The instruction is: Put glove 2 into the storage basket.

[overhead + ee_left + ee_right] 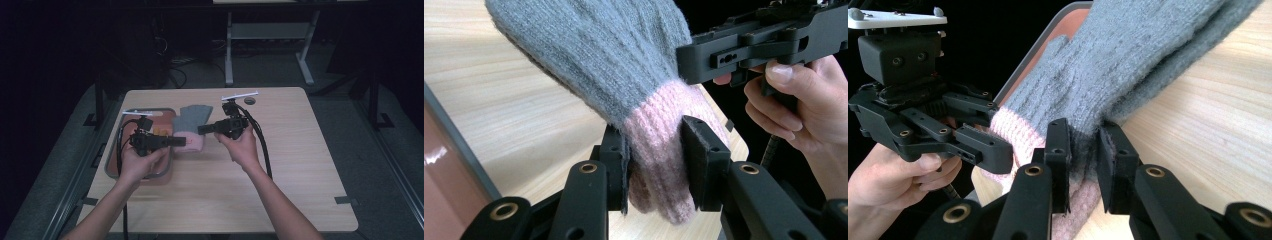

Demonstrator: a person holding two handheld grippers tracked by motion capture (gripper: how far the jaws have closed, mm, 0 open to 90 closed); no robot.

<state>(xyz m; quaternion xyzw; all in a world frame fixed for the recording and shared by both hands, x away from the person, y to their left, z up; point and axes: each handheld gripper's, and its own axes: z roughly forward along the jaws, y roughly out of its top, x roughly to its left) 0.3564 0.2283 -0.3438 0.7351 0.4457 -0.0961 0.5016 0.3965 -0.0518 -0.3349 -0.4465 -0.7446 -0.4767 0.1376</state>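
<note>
Both my grippers pinching one glove

At frame centre, my left gripper (pixel 655 165) clamps the pink cuff of the grey glove (pixel 192 126); my right gripper (pixel 1083 160) nips its edge, beside the tray (pixel 111 167) on the table (pixel 300 170).

Glove (pixel 624 65) fingertips cut off at top edge, cuff end hidden between fingers (pixel 704 160) — tray (pixel 112 170) contents too small

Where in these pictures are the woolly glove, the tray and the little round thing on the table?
glove (pixel 624 65), left gripper view, grey knitted body.
tray (pixel 112 172), high view, grey rim at near left corner.
round thing (pixel 249 101), high view, its middle, on the table's far edge.
</note>
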